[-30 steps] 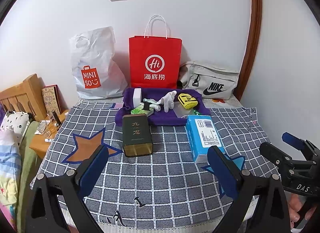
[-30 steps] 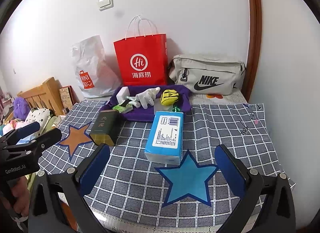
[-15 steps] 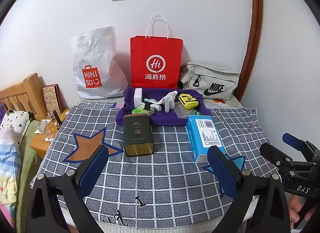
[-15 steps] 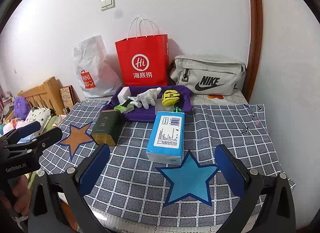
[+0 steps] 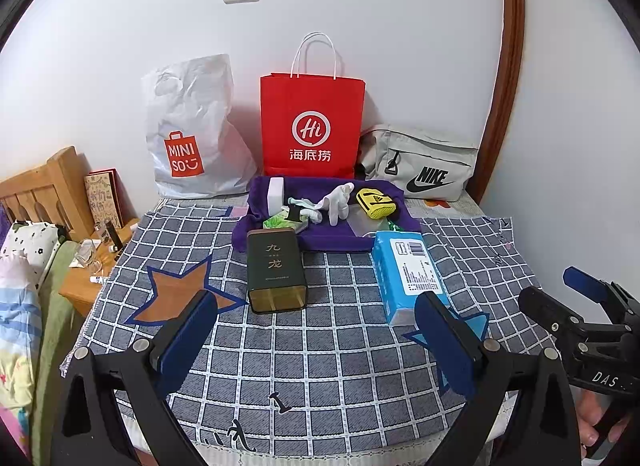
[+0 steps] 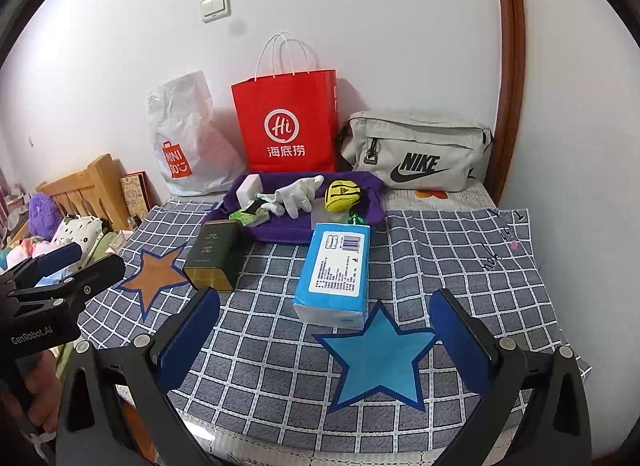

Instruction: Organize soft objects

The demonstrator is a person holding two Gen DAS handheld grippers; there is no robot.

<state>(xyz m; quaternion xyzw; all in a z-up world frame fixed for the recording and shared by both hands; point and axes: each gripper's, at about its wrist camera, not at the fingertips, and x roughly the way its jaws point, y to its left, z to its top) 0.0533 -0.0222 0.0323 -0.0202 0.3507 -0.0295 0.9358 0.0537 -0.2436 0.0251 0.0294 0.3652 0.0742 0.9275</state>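
Note:
A purple tray [image 5: 276, 240] [image 6: 280, 231] sits at the back of the checked cloth. It holds a white glove [image 5: 338, 201] [image 6: 298, 193], a yellow pouch [image 5: 376, 203] [image 6: 342, 195], a white block [image 5: 276, 193] and a green packet [image 5: 276, 221]. A blue tissue pack [image 5: 408, 278] [image 6: 336, 274] and a dark green tin [image 5: 276, 270] [image 6: 214, 256] lie in front of the tray. My left gripper [image 5: 316, 338] and right gripper [image 6: 324, 334] are both open and empty, hovering over the near edge of the table.
A white Miniso bag [image 5: 192, 133], a red paper bag [image 5: 312, 121] and a grey Nike pouch [image 5: 424, 165] stand against the wall. An orange star [image 5: 176, 294] and a blue star [image 6: 376, 358] mark the cloth. A wooden bedstead [image 5: 44, 189] and bedding lie left.
Both grippers have drifted very slightly; the scene shifts a little in each view. Nothing on the table has moved and both grippers stay open.

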